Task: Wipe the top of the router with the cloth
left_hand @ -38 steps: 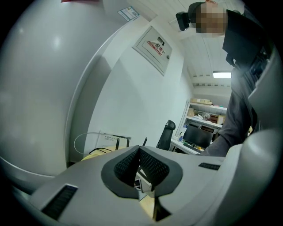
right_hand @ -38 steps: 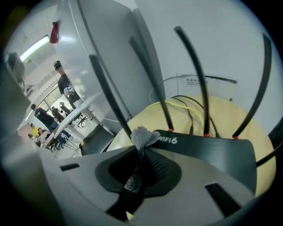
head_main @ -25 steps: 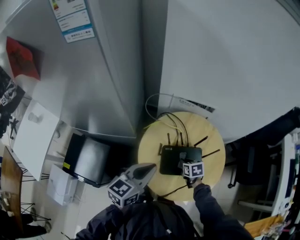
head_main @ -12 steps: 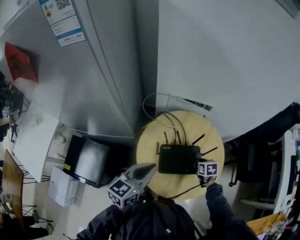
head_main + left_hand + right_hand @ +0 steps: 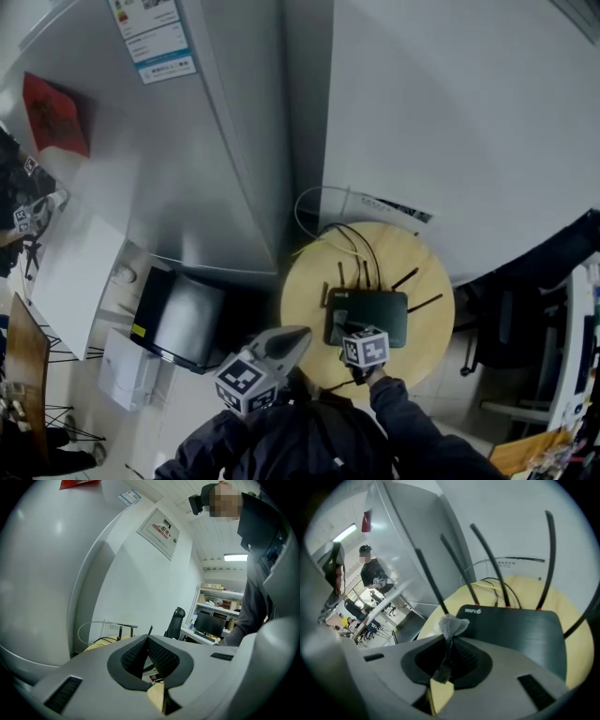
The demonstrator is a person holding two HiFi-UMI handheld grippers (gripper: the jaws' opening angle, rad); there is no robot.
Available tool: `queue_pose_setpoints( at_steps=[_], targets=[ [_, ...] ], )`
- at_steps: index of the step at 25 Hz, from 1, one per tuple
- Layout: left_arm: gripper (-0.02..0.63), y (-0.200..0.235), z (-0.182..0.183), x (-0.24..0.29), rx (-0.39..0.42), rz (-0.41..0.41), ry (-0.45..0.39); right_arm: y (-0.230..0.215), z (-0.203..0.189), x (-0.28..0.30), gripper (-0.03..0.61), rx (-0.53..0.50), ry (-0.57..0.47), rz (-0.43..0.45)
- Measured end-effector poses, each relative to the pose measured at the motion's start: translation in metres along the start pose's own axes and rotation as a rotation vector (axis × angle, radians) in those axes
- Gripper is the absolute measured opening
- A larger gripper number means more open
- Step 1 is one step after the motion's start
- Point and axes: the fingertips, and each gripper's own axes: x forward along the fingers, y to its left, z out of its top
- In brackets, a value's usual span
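Observation:
A black router [image 5: 375, 313] [image 5: 520, 632] with several upright antennas lies on a round wooden table [image 5: 427, 272] [image 5: 576, 648]. My right gripper [image 5: 352, 330] [image 5: 449, 637] is shut on a small grey cloth [image 5: 453, 625], whose tuft sticks out past the jaws over the router's near left corner. In the head view the right gripper's marker cube covers the router's front left part. My left gripper [image 5: 298, 339] [image 5: 144, 651] hangs left of the table, off the router, shut with nothing between its jaws.
Yellow and black cables [image 5: 342, 242] run off the table's back edge toward the white wall [image 5: 450, 112]. A tall grey cabinet [image 5: 197, 159] stands at the left. A dark box [image 5: 173, 319] sits on the floor beside the table. An office chair [image 5: 516, 333] stands to the right.
My right gripper with the cloth swung from the router's middle out to its right end, then back across to its front left corner. The left gripper stayed still.

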Motion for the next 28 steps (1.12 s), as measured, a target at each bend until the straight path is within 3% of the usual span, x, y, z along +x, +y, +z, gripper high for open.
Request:
queue_pose_setpoints(
  at_steps=[4, 8, 13, 21, 28],
  targets=[
    [-0.008, 0.001, -0.003, -0.006, 0.001, -0.003, 0.007, 0.029, -0.014, 0.017, 0.071, -0.017, 0.040, 0.034],
    [-0.008, -0.002, -0.003, -0.008, 0.002, -0.012, 0.011, 0.017, -0.033, 0.016, 0.071, -0.013, 0.076, 0.012],
    [-0.008, -0.009, -0.005, -0.001, 0.010, -0.039, 0.017, -0.034, -0.048, -0.014, 0.071, 0.003, 0.066, -0.058],
    [-0.008, -0.024, -0.007, 0.015, 0.028, -0.072, 0.038, -0.157, -0.081, -0.087, 0.072, 0.116, 0.037, -0.212],
    [-0.008, -0.038, -0.007, 0.028, 0.038, -0.058, 0.048, -0.175, -0.089, -0.099, 0.072, 0.106, 0.037, -0.209]
  ],
)
